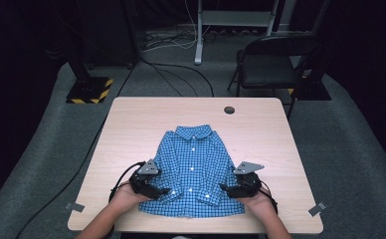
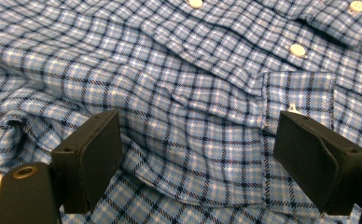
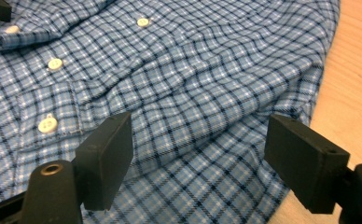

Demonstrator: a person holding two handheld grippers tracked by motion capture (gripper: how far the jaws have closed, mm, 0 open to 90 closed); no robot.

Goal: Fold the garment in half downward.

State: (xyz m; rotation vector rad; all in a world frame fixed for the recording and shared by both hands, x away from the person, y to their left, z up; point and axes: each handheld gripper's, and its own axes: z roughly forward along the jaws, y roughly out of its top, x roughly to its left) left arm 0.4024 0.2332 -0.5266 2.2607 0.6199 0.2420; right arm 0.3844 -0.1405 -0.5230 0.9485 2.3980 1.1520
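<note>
Blue checked shirt (image 1: 193, 167) laid flat, buttoned front up, collar away from me, on the near middle of the worktop (image 1: 131, 124); the sleeves are folded inward across the front, so I judge a fold in progress. I hold the left gripper (image 1: 162, 191) at the lower left hem and the right gripper (image 1: 224, 188) at the lower right, one per side so both edges can be taken evenly. In each gripper view the jaws stand wide, cloth between them but not pinched. No brand, label or legible writing is visible on the shirt.
</note>
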